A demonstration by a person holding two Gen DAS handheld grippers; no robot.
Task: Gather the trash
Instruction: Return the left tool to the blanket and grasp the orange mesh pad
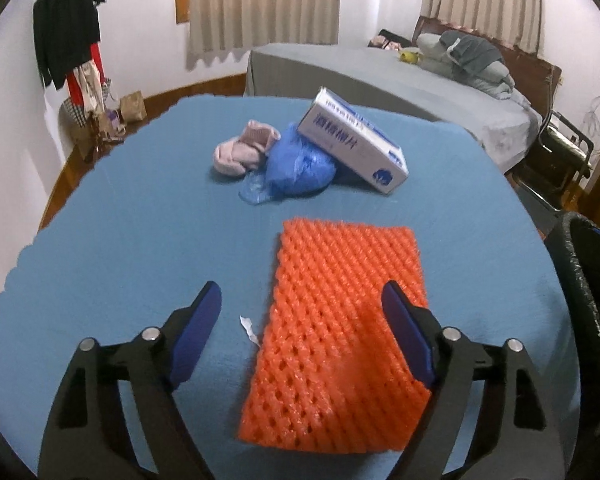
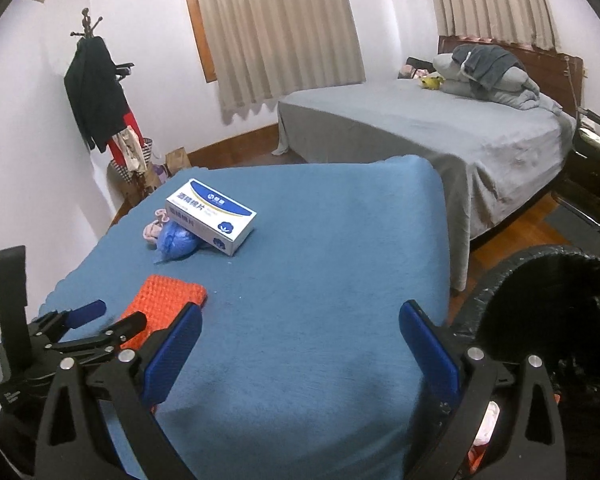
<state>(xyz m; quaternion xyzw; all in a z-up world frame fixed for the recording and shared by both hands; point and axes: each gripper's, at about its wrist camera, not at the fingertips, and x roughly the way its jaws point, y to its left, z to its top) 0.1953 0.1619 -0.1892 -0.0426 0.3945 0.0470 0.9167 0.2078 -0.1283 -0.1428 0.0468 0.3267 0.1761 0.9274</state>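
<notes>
An orange foam net point(image 1: 340, 328) lies flat on the blue-covered table point(image 1: 120, 240). My left gripper point(image 1: 300, 300) is open just above its near half, one finger at each side. Farther back lie a white-and-blue box point(image 1: 356, 140) leaning on a crumpled blue plastic bag point(image 1: 296, 168), and a pink crumpled thing point(image 1: 240, 148). A small white scrap point(image 1: 249, 330) lies left of the net. My right gripper point(image 2: 300, 324) is open and empty over the table's right part. The right wrist view also shows the left gripper point(image 2: 112, 316), net point(image 2: 160, 296), box point(image 2: 212, 216) and bag point(image 2: 178, 242).
A bin with a black liner point(image 2: 540, 320) stands at the table's right side, also in the left wrist view point(image 1: 588, 300). A grey bed point(image 2: 440, 132) is behind the table. A coat stand with clothes point(image 2: 96, 96) is at the far left wall.
</notes>
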